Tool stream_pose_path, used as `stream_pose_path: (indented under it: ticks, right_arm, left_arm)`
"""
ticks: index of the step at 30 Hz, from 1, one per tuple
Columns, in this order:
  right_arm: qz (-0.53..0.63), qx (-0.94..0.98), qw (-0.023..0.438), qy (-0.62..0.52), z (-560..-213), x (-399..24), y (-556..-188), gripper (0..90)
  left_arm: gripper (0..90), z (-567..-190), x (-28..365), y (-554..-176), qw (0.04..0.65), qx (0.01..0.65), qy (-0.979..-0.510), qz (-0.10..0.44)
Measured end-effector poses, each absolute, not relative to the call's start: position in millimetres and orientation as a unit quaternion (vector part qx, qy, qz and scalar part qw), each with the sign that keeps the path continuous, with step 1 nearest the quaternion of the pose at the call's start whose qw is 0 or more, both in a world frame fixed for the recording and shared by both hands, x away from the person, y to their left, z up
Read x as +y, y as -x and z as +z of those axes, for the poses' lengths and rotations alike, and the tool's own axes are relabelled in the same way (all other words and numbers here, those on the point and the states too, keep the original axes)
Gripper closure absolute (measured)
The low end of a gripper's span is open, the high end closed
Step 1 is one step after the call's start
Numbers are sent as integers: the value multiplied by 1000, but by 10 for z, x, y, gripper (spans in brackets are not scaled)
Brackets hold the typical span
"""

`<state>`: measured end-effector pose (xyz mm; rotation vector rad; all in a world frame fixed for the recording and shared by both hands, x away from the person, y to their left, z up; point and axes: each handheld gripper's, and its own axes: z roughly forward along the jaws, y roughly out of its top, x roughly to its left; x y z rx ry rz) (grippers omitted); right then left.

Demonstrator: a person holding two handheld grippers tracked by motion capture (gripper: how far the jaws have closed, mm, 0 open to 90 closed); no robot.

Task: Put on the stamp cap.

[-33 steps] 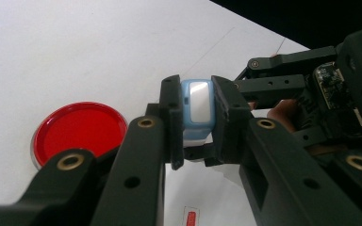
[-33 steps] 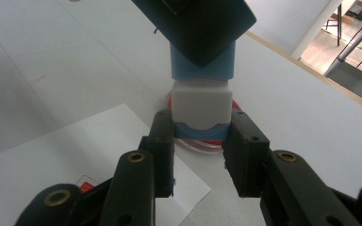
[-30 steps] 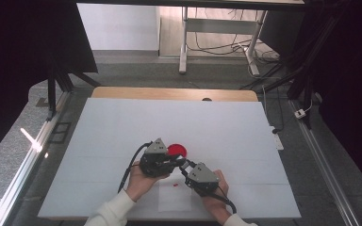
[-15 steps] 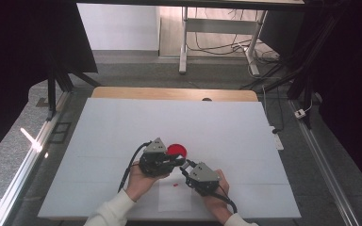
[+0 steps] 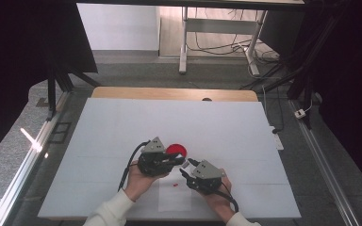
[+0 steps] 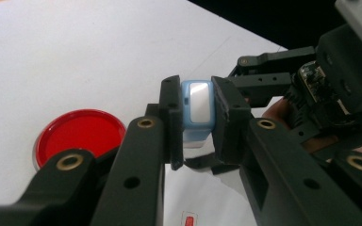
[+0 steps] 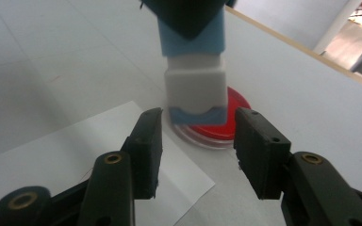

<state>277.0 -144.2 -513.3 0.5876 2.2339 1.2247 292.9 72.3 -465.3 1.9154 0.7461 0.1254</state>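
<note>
The left gripper point(image 6: 195, 117) is clamped on a small light-blue and white block point(image 6: 197, 110), held above the table point(image 5: 122, 122) near its front edge, beside the red dish point(image 5: 176, 150). The block's long axis runs crosswise to the left gripper's black jaws, its white end pointing at the right gripper point(image 7: 198, 141). The right gripper's jaws have just been opening and stand apart either side of that end, pressing nothing.

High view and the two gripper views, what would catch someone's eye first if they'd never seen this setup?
Probably the red round dish, the one bright spot on the white table, lying just beyond the two grippers near the front edge. Next, the small blue and white block clamped in the left gripper. The right gripper faces it; its jaws have just been opening and stand apart on either side of the block's lower end.
</note>
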Motion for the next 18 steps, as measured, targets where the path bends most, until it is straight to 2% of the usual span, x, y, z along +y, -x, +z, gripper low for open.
stream_pose_path:
  ticks: [6, 18]
  right_arm:
    - [463, 827, 233, -216, -5106, -1565, -2759, 487]
    - [469, 819, 218, -249, -5048, -2060, -2810, 455]
  left_arm:
    - [756, -4597, 776, -2923, 522, 308, -793, 57]
    - [753, -4556, 859, -2943, 521, 301, -796, 65]
